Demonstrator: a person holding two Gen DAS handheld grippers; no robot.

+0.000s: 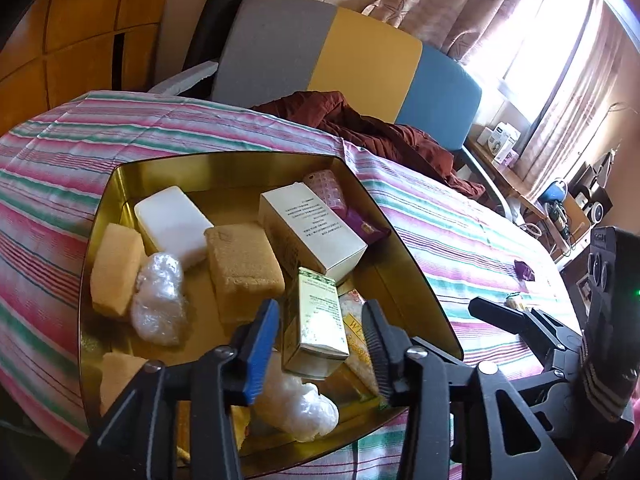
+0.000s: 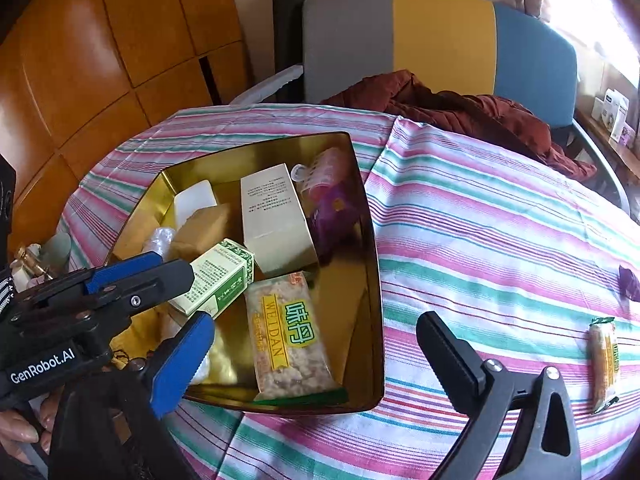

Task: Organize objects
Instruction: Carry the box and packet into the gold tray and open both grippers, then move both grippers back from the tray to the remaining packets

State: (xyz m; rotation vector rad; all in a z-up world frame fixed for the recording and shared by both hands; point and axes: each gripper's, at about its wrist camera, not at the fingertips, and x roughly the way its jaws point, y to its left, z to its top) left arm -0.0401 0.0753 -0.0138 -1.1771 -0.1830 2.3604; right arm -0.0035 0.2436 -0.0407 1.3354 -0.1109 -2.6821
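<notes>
A gold tin tray (image 1: pixel 120 184) sits on the striped cloth and holds soap, sponges, wrapped lumps and a tall cream box (image 1: pixel 312 232). My left gripper (image 1: pixel 318 340) is open over the tray's near end. A small green-and-cream box (image 1: pixel 316 320) stands between its pads, with a gap on each side. From the right wrist view the same box (image 2: pixel 220 276) pokes out past the left gripper (image 2: pixel 180 280). My right gripper (image 2: pixel 316 322) is wide open above a Weidan snack packet (image 2: pixel 288 336) lying in the tray (image 2: pixel 360 240). Nothing is in its jaws.
A second snack bar (image 2: pixel 604 364) and a purple wrapper (image 2: pixel 630 282) lie on the cloth to the right. A red-brown garment (image 1: pixel 380 132) is heaped at the far edge before a grey, yellow and blue headboard (image 1: pixel 360 60). A hand (image 2: pixel 24 432) shows at lower left.
</notes>
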